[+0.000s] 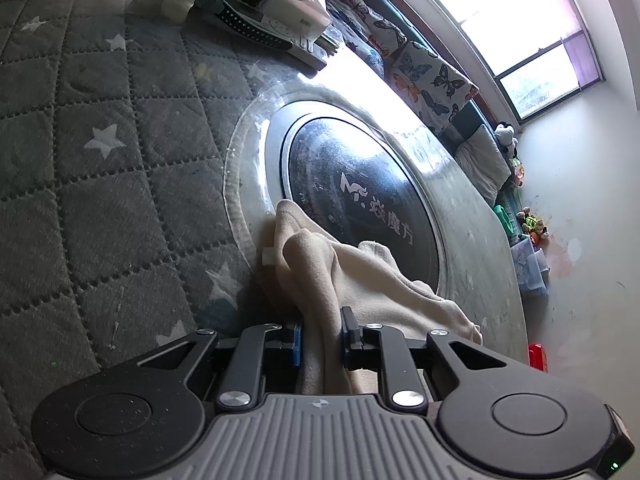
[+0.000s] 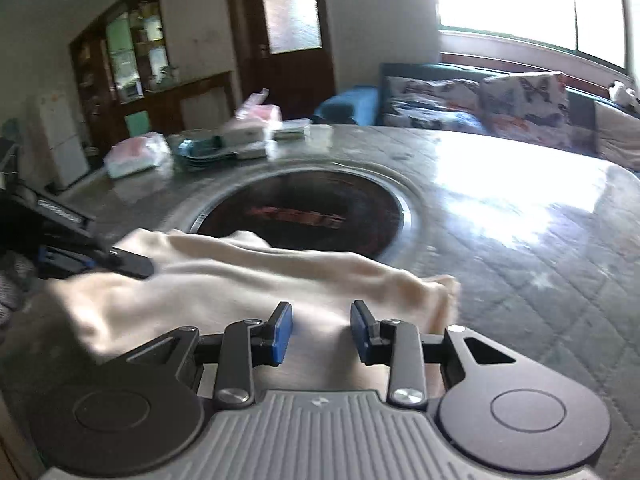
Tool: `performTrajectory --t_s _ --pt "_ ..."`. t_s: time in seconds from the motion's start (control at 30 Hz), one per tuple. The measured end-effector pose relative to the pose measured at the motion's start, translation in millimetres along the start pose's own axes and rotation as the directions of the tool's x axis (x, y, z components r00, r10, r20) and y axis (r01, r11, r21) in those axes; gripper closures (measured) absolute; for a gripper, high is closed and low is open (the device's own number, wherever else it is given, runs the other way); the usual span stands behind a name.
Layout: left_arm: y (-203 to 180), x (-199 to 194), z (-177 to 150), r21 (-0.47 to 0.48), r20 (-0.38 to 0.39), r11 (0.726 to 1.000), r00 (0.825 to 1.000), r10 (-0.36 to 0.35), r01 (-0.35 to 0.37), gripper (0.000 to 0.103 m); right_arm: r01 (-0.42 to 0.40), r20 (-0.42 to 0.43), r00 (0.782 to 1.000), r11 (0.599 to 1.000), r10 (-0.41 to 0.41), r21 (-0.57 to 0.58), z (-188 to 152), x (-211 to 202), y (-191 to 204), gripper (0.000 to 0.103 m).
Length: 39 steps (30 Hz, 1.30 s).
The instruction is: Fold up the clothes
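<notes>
One cream soft cloth garment (image 1: 360,276) lies bunched on the grey quilted worktop (image 1: 100,184), overlapping its round black inset. The left gripper (image 1: 322,340) pinches its fold; the right gripper (image 2: 321,332) hovers above it, jaws parted.

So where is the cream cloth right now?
The cream cloth lies bunched on the quilted table cover, at the near edge of the round black hotplate. The left gripper pinches one end; the right gripper is open over it.
</notes>
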State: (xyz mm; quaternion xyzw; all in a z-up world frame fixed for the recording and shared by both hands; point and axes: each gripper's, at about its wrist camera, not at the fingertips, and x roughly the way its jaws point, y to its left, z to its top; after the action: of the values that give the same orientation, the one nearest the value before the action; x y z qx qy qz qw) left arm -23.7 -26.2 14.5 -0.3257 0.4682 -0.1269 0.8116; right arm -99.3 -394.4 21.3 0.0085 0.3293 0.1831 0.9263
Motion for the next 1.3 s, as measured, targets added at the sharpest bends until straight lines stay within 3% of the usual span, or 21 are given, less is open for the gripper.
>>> performTrajectory --t_s 0.4,0.57,0.63,0.8,0.97,1.17,1.3 --pt "-3 1 0 0.024 0.004 1.000 1.000 0.010 -0.010 0.083 0.129 -0.001 0.992 0.983 -0.130 0.127 -6 -3 -43 0.057" --pt "-4 1 -1 0.032 0.007 0.999 1.000 0.014 -0.014 0.082 0.112 0.001 0.993 0.977 -0.114 0.180 -11 1 -47 0.056" --pt "-5 1 -2 0.043 0.010 0.999 1.000 0.018 -0.018 0.083 0.106 0.008 0.994 0.976 -0.109 0.189 -11 2 -47 0.060" --pt "-12 2 -4 0.093 0.024 0.995 0.999 0.042 -0.044 0.084 0.064 0.025 0.997 0.971 -0.072 0.229 -12 2 -49 0.089" --pt "-24 0 -4 0.151 0.034 0.986 0.997 0.070 -0.074 0.086 0.049 0.068 0.996 0.971 -0.066 0.233 -8 -13 -45 0.092" --pt "-53 -3 -5 0.242 0.038 0.969 0.999 0.034 -0.042 0.087 0.055 0.136 0.987 0.977 -0.085 0.208 2 -43 -46 0.092" --pt "-78 8 -11 0.294 0.036 0.955 0.999 0.020 -0.029 0.087 0.101 0.170 0.976 0.973 -0.137 0.206 7 -63 -52 0.093"
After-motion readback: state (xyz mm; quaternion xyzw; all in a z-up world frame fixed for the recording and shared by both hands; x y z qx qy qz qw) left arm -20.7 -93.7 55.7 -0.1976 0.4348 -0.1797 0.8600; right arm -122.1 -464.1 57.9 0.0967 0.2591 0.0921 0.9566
